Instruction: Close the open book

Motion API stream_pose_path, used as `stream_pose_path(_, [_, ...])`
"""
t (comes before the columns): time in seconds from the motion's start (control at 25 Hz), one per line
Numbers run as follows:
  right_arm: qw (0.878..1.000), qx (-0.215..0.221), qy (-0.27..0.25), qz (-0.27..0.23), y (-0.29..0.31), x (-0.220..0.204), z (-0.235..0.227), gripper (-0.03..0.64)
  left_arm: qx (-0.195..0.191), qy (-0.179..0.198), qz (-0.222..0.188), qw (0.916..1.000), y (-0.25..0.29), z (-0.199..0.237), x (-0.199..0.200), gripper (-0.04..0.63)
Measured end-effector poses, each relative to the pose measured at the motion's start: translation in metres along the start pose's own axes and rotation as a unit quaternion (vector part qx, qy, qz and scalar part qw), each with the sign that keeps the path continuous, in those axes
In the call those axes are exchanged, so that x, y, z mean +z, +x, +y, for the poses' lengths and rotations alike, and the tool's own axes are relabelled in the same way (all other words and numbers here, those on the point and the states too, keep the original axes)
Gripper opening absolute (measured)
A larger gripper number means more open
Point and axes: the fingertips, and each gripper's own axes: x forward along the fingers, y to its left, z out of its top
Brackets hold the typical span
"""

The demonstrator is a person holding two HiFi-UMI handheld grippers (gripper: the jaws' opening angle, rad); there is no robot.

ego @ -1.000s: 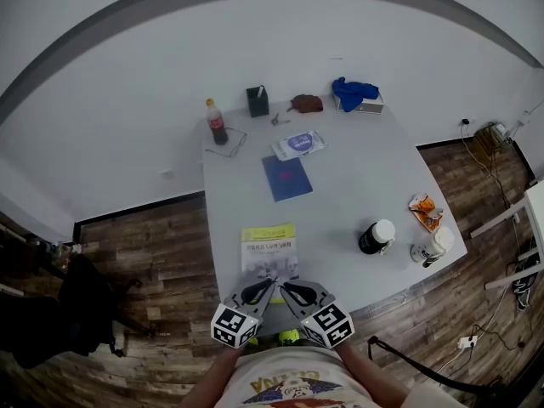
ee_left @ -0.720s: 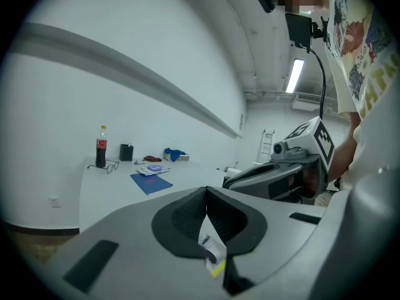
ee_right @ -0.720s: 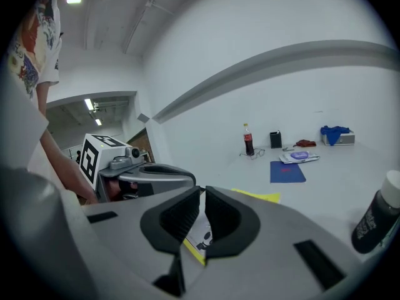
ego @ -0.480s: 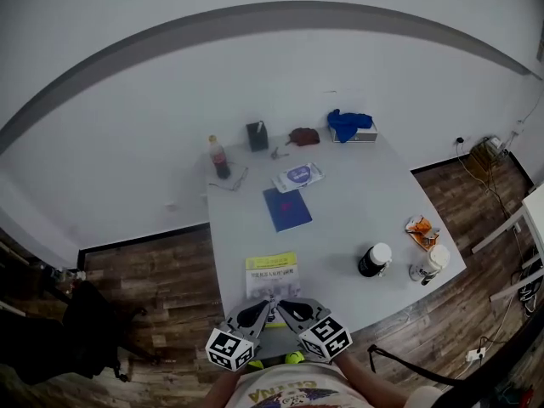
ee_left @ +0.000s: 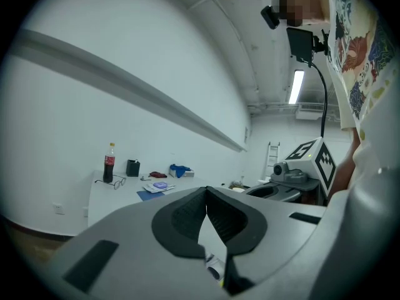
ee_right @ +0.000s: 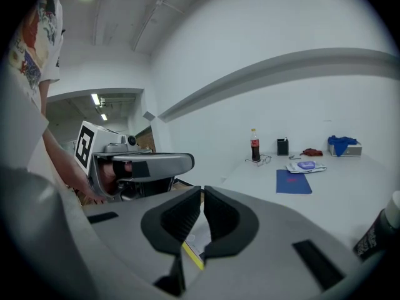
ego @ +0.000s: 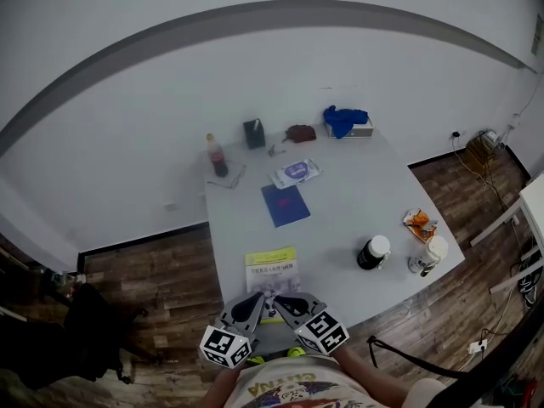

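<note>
Since the yellow book lies flat, seemingly already closed, at the near edge of the table, and the left gripper and right gripper have jaws pressed together, empty, only a retreat seems needed.

Rectangular paper book showed a yellow-and-white cover; thin flat notebook was dark blue, crumpled cloth bright blue, tabletop plain white, plank floor brown.

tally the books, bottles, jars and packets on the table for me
books: 2, yellow book and blue book
bottles: 1, cola bottle
jars: 2, black jar and white jar
packets: 2, wipes packet and snack packet
total: 7
</note>
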Motion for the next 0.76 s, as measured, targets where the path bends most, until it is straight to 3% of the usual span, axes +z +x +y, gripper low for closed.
stream_pose_path(0.76, [1.0, -0.01, 0.003, 0.002, -0.0043, -0.006, 0.0043, 0.029, -0.01, 0.0, 0.007, 0.9999, -0.0041, -0.009, -0.0061, 0.011])
